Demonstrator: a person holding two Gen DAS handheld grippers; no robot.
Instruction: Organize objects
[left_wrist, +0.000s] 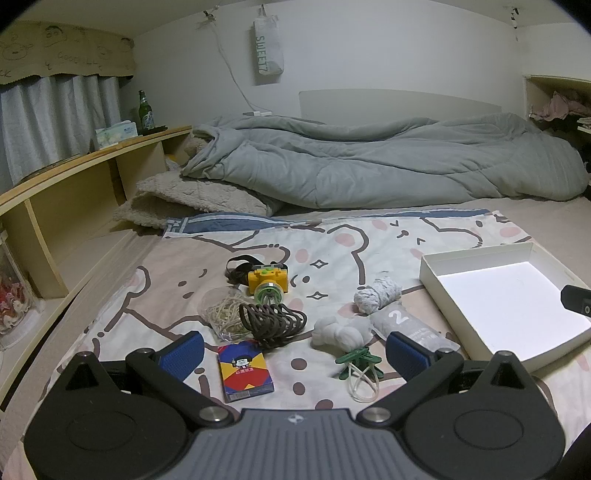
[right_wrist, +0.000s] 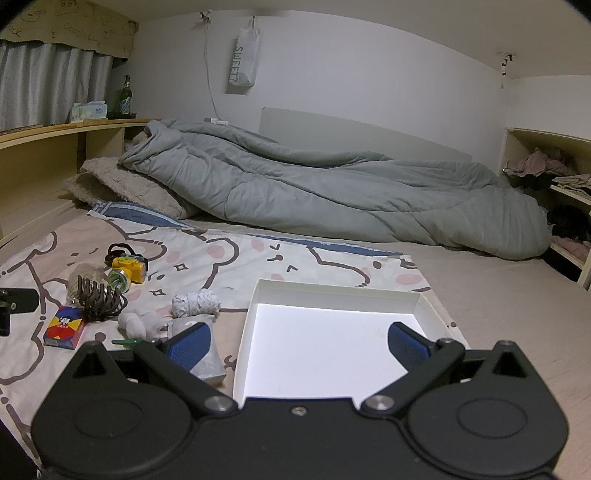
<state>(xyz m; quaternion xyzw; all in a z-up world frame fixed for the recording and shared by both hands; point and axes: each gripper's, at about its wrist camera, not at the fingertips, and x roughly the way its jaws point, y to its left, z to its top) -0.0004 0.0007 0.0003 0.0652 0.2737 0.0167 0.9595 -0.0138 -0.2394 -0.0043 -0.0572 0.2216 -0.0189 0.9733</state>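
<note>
A rumpled grey quilted duvet lies across the far end of the bed. Nearer, a shallow white cardboard box sits empty on the cartoon-printed sheet, under the right gripper, whose jaws stand wide apart, holding nothing. To the box's left lie a dark brown claw hair clip, a colourful card pack and a yellow headlamp. The left gripper hangs open above them, empty.

Card box print too small; grey pouch partly behind right claw.
</note>
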